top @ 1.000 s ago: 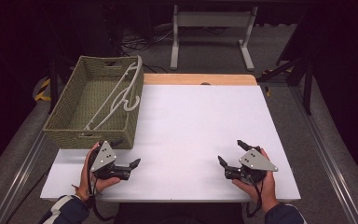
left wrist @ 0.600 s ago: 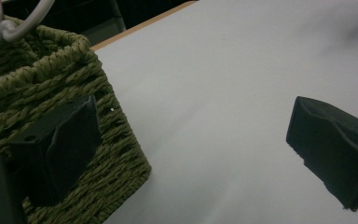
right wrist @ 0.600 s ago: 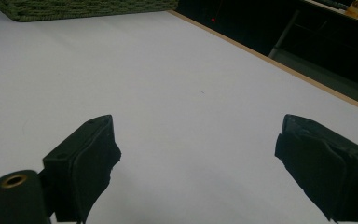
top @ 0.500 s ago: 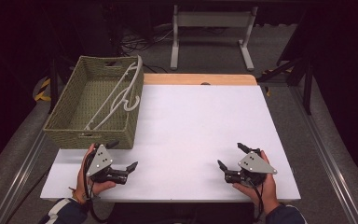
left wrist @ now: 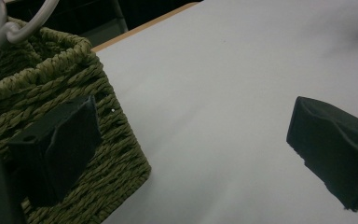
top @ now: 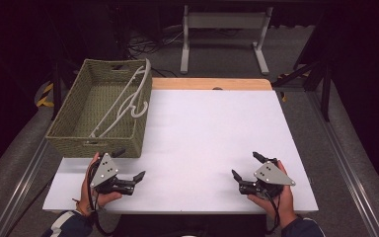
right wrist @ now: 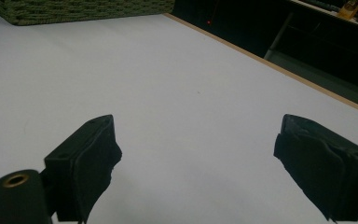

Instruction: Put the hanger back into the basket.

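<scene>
While a woven basket (top: 98,116) holding white hangers (top: 123,101) sits at the bench's (top: 212,128) far left, the left tool (top: 128,170), just beside it, and right tool (top: 246,165) rest gaping, empty.

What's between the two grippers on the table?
Nothing: in the high view, only bare white table lies between the left gripper and the right gripper.
</scene>
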The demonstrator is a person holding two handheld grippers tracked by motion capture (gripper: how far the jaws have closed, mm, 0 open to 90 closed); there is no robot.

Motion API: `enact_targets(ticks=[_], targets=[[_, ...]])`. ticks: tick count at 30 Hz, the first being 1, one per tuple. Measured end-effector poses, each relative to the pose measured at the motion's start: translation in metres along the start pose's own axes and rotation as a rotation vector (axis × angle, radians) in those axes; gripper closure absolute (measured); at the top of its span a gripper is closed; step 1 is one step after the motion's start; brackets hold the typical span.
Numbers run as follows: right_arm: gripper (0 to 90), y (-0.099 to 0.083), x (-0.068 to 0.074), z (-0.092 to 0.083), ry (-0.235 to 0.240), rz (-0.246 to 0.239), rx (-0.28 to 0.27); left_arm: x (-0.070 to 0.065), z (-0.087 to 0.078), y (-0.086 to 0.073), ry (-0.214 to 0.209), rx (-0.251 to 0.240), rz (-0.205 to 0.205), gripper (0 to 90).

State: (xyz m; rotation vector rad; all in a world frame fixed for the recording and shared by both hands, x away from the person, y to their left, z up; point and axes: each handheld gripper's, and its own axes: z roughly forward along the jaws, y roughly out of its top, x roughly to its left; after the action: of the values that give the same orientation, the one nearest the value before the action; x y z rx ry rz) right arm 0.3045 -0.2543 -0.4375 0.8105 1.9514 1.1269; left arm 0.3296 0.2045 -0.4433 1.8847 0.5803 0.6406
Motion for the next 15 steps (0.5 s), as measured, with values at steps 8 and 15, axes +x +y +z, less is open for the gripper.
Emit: enact_targets(ticks=[8,15], targets=[[12.4,0.0009,0.0016,-0.0001,0.002,-0.008,-0.001,-0.0016,0.0002,0.0,0.003,-0.005,-0.004,3.6],[12.4,0.0014,0.0017,-0.0005,-0.002,-0.011,-0.002,-0.0026,0.0018,0.0004,-0.002,0.0,0.004,3.6]])
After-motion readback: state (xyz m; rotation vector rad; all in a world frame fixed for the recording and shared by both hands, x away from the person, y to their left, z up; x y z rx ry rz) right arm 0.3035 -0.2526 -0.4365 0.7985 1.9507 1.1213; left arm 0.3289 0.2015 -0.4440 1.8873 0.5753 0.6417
